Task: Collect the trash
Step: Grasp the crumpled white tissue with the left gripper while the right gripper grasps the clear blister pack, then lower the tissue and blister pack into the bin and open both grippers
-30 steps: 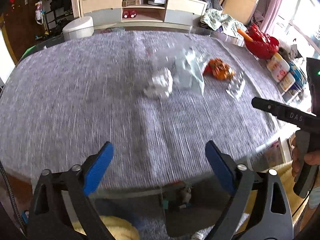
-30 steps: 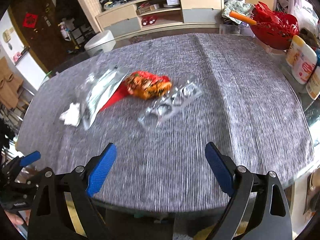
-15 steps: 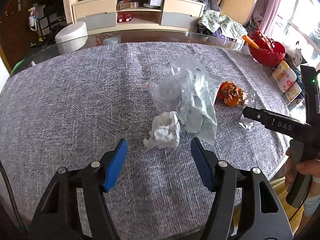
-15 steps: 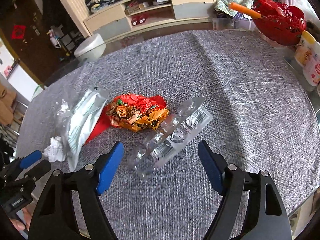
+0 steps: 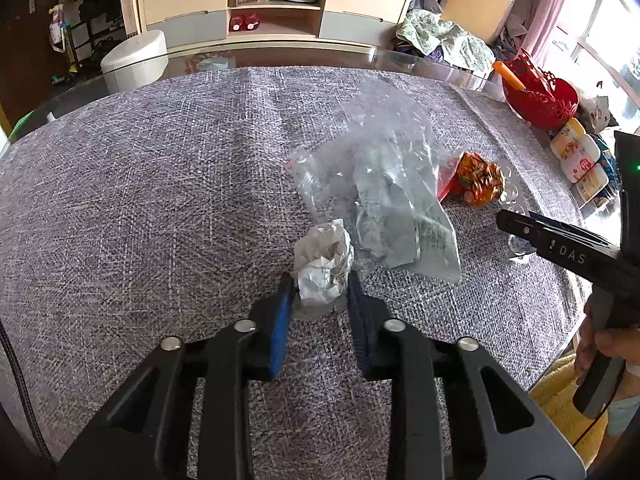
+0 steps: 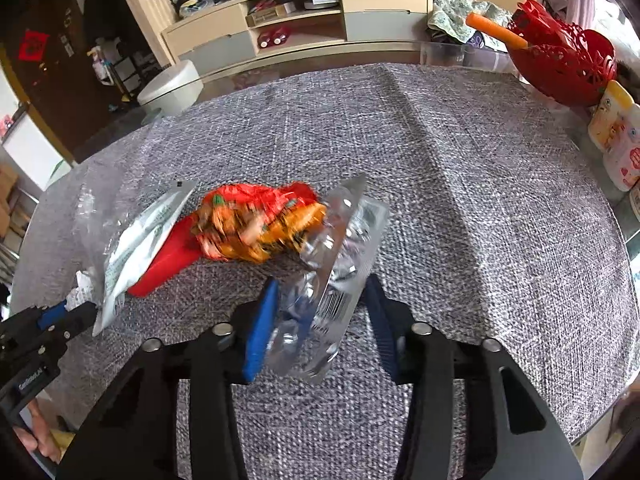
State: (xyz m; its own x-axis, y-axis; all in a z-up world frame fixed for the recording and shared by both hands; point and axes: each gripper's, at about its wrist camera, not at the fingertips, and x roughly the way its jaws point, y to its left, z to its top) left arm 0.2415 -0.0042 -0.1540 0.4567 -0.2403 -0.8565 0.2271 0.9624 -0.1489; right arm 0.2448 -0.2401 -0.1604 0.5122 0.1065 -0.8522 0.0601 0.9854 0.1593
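Note:
On the grey woven tablecloth point(image 5: 160, 200) lies a crumpled white paper ball point(image 5: 322, 266). My left gripper point(image 5: 320, 286) is closing its jaws, and both blue pads press on the ball. A clear plastic blister tray point(image 6: 340, 272) stands tipped on edge between the closing jaws of my right gripper point(image 6: 320, 292), and the pads touch both its sides. A clear plastic bag point(image 5: 384, 184) and an orange-red snack wrapper point(image 6: 256, 228) lie between the two grippers. The right gripper's finger point(image 5: 520, 226) shows at the right of the left wrist view.
A red basket point(image 6: 568, 64) with an orange stick and several white bottles point(image 6: 616, 140) stand at the table's right edge. Beyond the far edge are a white round stool point(image 5: 134, 60) and a low cabinet point(image 5: 272, 16). A person's hand point(image 5: 608, 344) holds the right gripper's handle.
Both grippers came forward and down over the table and closed. The left took hold of the paper ball. The right closed on the blister tray, which tipped up on edge.

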